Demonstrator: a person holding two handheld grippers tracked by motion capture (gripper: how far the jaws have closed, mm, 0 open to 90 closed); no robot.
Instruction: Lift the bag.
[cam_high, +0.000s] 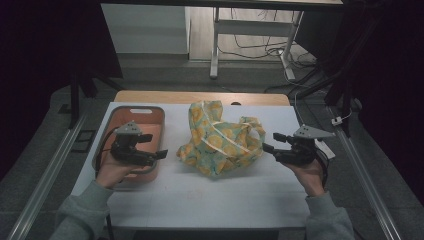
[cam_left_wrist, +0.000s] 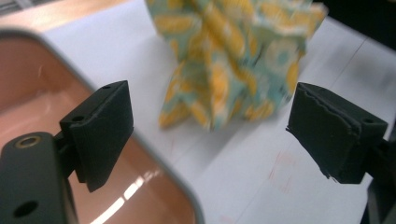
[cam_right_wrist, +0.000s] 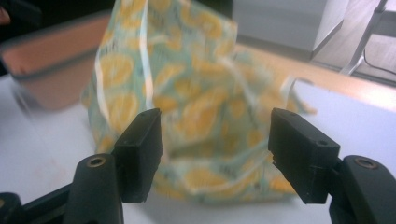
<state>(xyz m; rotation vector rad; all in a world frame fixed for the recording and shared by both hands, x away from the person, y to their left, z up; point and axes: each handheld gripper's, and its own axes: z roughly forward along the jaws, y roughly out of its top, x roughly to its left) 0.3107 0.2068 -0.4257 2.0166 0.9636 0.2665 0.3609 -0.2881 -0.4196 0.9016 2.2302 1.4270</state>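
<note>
We have a crumpled teal cloth printed with yellow lemons and trimmed with white straps (cam_high: 220, 139) heaped at the middle of the white-topped bench (cam_high: 210, 200), just right of the shallow orange plastic tray with a grey rim (cam_high: 150, 111). The left tongs (cam_high: 152, 146) hang over the tray's right edge, released, nothing between the jaws, the cloth apart from them. The right tongs (cam_high: 274, 142) sit just beside the cloth's right edge, likewise released and gripping nothing. We judge the main risks thus: a pinch taken on a loose strap alone would drag the heap rather than lift it, and a low left approach could catch the tray rim and shift the tray.
</note>
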